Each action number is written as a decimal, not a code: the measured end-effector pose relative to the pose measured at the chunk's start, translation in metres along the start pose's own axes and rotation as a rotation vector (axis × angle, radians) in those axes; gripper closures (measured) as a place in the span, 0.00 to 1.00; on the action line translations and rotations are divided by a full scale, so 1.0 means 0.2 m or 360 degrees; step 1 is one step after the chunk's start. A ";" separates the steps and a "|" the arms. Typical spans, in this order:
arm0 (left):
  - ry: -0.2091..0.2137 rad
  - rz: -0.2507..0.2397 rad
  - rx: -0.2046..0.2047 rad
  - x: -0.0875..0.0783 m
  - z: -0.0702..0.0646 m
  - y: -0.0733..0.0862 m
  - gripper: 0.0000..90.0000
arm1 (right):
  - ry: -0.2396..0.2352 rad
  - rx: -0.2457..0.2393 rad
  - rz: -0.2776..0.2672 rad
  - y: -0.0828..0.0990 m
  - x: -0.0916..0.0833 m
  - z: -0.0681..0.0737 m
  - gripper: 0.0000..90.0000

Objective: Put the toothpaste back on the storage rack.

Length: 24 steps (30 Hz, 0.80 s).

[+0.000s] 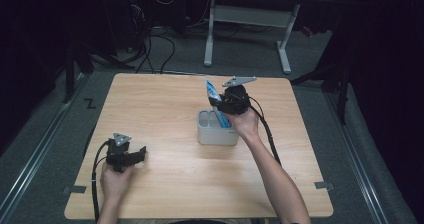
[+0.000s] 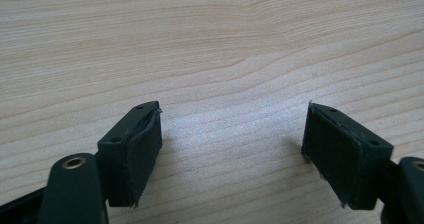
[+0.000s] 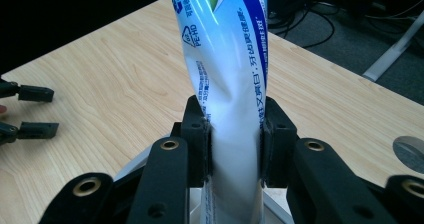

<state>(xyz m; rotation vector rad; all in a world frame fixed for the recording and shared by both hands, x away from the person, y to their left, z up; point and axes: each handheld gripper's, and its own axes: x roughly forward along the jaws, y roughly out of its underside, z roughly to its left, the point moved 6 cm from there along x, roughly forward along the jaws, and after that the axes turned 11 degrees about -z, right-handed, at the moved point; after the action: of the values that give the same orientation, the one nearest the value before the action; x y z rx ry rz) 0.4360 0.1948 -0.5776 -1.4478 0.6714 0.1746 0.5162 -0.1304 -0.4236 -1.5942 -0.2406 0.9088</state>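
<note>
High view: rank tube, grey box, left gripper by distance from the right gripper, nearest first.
1. Tube: clamped in the right gripper, sticking up to its left.
2. Grey box: on the table just below the gripper, under the tube.
3. Left gripper: far off at the near-left of the table.

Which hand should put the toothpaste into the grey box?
Right. The right gripper already clamps the toothpaste tube just above the grey box; the left gripper is open, far off over bare table.

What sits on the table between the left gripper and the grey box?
Nothing: in the high view, only bare wood lies between the left gripper and the grey box on the table.
</note>
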 end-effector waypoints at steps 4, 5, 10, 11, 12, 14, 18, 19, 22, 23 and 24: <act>0.0000 0.0000 0.0001 0.00 0.00 0.00 0.27 | 0.0000 -0.0020 0.0017 0.01 -0.01 0.00 0.78; 0.0000 -0.0001 0.0000 0.00 0.00 0.00 0.27 | 0.0004 -0.0018 0.0027 0.02 -0.01 0.00 0.78; 0.0008 0.0000 -0.0009 0.00 0.00 0.00 0.27 | 0.0013 -0.0016 0.0044 0.04 -0.02 0.00 0.78; 0.0008 0.0000 -0.0009 0.00 0.00 0.00 0.27 | 0.0013 -0.0015 0.0046 0.05 -0.02 0.00 0.78; 0.0007 0.0001 -0.0006 0.00 0.00 0.00 0.27 | 0.0016 -0.0013 0.0053 0.06 -0.02 -0.01 0.78; 0.0006 0.0000 -0.0005 0.00 0.00 0.00 0.27 | 0.0025 -0.0002 0.0048 0.07 -0.02 -0.01 0.78; 0.0005 0.0000 -0.0004 0.00 0.00 0.00 0.27 | 0.0021 0.0002 0.0039 0.07 -0.03 -0.01 0.78; 0.0005 0.0000 -0.0004 0.00 0.00 0.00 0.27 | 0.0024 0.0000 0.0043 0.08 -0.03 -0.01 0.78; 0.0006 0.0000 -0.0004 0.00 0.00 0.00 0.27 | 0.0028 -0.0004 0.0047 0.08 -0.04 -0.01 0.78; 0.0006 0.0000 -0.0004 0.00 0.00 0.00 0.27 | 0.0028 -0.0008 0.0047 0.08 -0.04 -0.01 0.78; 0.0006 0.0000 -0.0004 0.00 0.00 0.00 0.27 | 0.0029 -0.0005 0.0048 0.08 -0.04 -0.01 0.78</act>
<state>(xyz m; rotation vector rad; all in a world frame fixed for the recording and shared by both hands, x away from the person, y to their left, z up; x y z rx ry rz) 0.4359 0.1951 -0.5775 -1.4511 0.6744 0.1728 0.5074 -0.1406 -0.4352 -1.6122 -0.2056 0.9171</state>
